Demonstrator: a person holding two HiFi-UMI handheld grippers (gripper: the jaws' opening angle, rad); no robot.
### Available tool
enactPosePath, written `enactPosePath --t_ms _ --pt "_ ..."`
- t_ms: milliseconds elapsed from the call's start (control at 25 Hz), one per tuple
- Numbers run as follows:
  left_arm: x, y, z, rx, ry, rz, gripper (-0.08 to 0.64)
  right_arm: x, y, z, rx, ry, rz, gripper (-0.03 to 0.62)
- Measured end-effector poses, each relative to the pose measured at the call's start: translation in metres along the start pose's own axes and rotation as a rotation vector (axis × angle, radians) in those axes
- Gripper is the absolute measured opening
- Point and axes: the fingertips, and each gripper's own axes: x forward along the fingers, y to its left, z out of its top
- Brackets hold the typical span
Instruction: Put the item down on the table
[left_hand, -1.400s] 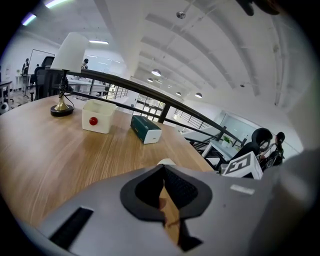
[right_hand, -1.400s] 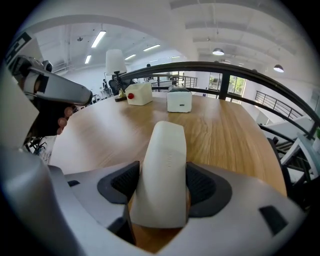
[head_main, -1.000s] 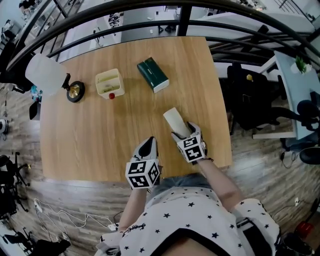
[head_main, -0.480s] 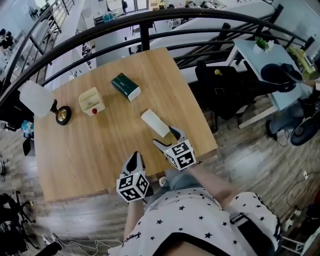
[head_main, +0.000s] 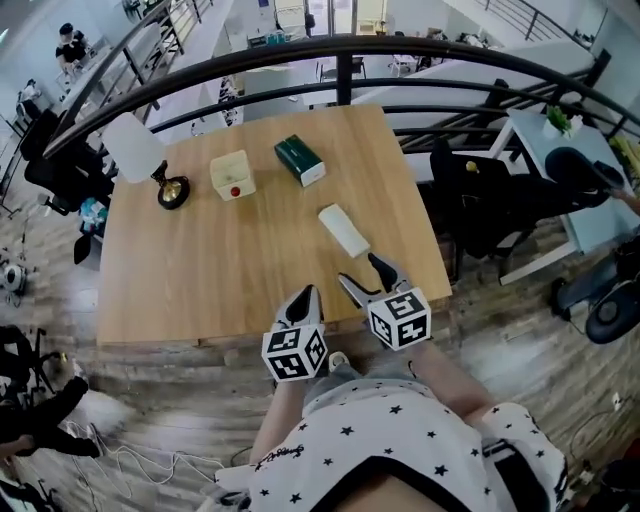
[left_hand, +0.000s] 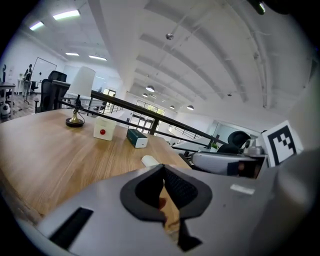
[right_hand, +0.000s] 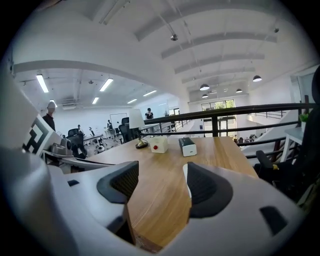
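The item, a cream-white oblong box (head_main: 344, 230), lies flat on the wooden table (head_main: 200, 270) right of centre. My right gripper (head_main: 360, 272) hangs at the table's near edge, a short way behind the box and apart from it. Its jaws are wide and closing, with nothing between them. In the right gripper view the box (right_hand: 184, 176) peeks out past the right jaw of that gripper (right_hand: 160, 177). My left gripper (head_main: 309, 292) is shut and empty beside the right one. Its view shows the box (left_hand: 149, 160) ahead of the closed left gripper (left_hand: 163, 169).
At the far side of the table stand a dark green box (head_main: 300, 160), a cream box with a red button (head_main: 232, 175) and a lamp (head_main: 172, 190) with a white shade. A black railing (head_main: 350, 45) curves behind the table. An office chair (head_main: 480, 190) stands to the right.
The right gripper has let go of the white box and drawn back toward the near edge. The box stays flat on the table. The head view has shifted.
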Motion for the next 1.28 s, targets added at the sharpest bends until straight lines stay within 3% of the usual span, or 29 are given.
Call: enactPosePath --t_ms 160,400,800,1280 --pt "-0.023 -0.018 -0.009 0.000 -0.015 0.030 0.012 -0.035 0.010 -0.002 -0.021 -0.019 0.007 0.219" --pt "-0.073 -0.056 -0.045 0.007 -0.031 0.080 0.012 -0.105 0.027 -0.021 -0.043 -0.058 -0.010 0.003" --pt "-0.160 -0.129 -0.122 0.021 -0.038 0.105 0.012 -0.220 0.080 -0.085 -0.093 -0.050 0.059 -0.005" --pt "-0.203 -0.160 -0.143 0.026 -0.043 0.105 0.012 -0.279 0.090 -0.098 -0.097 -0.074 0.026 -0.006"
